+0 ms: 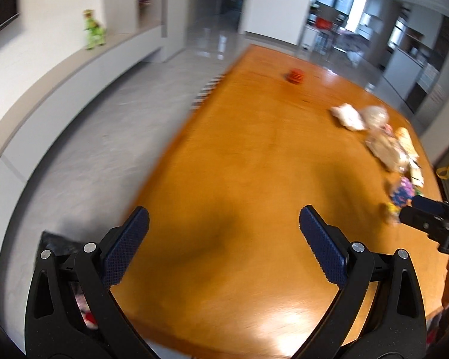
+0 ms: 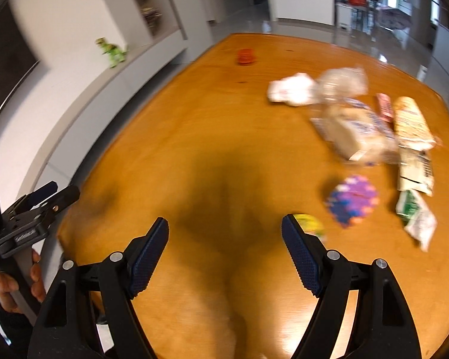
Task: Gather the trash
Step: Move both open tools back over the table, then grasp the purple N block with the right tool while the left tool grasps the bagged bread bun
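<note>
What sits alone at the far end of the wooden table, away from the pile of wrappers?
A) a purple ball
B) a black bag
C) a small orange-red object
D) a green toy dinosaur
C: the small orange-red object sits by itself at the far end of the table, apart from the wrappers; the dinosaur stands on a wall ledge instead.

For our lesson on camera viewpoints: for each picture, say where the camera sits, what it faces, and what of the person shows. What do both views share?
Left wrist: on the left tool, facing down across the table toward the litter; its open fingers and the right tool's tip show.
Right wrist: on the right tool, facing the same table and litter; its open fingers, the left tool and a hand show.
Shared: table, litter, orange object, green toy.
</note>
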`<state>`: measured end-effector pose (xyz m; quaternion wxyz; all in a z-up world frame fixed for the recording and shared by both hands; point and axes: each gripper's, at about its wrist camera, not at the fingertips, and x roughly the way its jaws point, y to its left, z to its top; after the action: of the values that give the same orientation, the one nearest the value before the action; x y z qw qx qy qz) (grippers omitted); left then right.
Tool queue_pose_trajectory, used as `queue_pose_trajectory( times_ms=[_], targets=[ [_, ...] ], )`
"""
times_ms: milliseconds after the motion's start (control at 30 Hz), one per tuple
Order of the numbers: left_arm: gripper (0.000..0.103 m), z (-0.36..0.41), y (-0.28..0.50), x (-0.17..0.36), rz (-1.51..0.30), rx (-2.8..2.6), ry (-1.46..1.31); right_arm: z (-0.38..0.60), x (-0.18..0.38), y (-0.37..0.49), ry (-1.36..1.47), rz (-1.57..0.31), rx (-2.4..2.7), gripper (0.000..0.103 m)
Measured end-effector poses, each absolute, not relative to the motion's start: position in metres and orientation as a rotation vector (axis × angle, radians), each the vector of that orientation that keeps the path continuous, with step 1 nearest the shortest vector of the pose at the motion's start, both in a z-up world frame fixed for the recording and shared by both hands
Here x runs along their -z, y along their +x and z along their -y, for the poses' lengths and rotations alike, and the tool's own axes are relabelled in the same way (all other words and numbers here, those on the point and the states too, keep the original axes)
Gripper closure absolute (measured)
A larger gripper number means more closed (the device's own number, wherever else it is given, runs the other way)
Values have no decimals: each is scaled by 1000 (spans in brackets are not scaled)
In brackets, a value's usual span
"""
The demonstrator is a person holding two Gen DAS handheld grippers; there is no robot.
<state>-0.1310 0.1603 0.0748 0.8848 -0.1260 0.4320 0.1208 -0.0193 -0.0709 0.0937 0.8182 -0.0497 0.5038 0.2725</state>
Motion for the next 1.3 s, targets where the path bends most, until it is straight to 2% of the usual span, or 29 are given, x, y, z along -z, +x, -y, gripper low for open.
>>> queue_pose_trajectory(
  times_ms=[333,600,633,667,700,1033,1300],
  targets=[
    [6,-66,-66,-77,-935,-36,-108,138,-76,35,-158,-1056,-339,24],
    [6,-45,-37,-72,-974,-1,-104,156,-39,75,-113,-1159,-350,24],
    [6,-44,-35,-70,-978,-1,-103,155,-34,78,-109,-1171,-356,33],
    [6,-43,-31,-69,-984,0,-101,154,-31,78,-110,-1175,-359,50],
    [6,-42,-26,-67,-990,0,-100,153,-30,79,-123,-1159,-360,62],
    [6,-5,44,-66,-1055,96,-137,199,-42,72,43,-1159,-365,62],
    [6,50,122,-54,-1223,56,-204,224,-42,61,78,-1154,-369,62]
  ],
)
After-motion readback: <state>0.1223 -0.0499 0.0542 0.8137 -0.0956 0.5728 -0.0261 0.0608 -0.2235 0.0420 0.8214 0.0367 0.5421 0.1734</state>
